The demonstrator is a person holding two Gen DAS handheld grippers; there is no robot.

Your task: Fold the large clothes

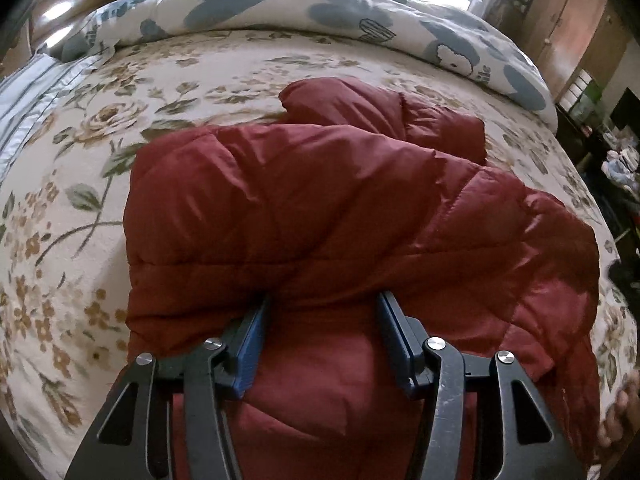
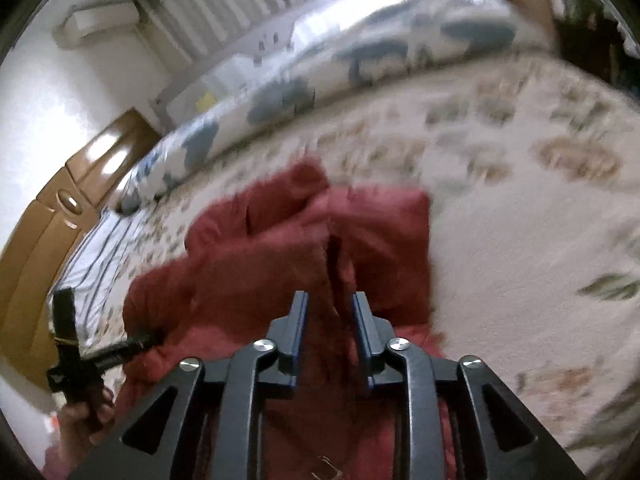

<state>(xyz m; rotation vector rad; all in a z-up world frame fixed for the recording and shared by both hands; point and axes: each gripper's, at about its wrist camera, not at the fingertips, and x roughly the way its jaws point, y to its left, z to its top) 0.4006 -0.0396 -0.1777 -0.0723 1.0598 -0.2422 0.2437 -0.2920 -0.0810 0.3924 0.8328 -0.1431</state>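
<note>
- Left hand-held gripper (image 1: 322, 312): jaws spread wide, resting over the near edge of the dark red quilted puffer jacket (image 1: 340, 208); nothing is pinched.
- Right hand-held gripper (image 2: 330, 304): jaws partly spread, with a ridge of red fabric standing between them; whether they clamp it cannot be told through the motion blur.
- Risk: the slick, padded shell may slip from a shallow pinch, or the puffed layers may spring open and undo the fold.
- Jacket: bulky, glossy, partly folded, one sleeve lying across the top, on the floral bed cover (image 1: 80, 152).
</note>
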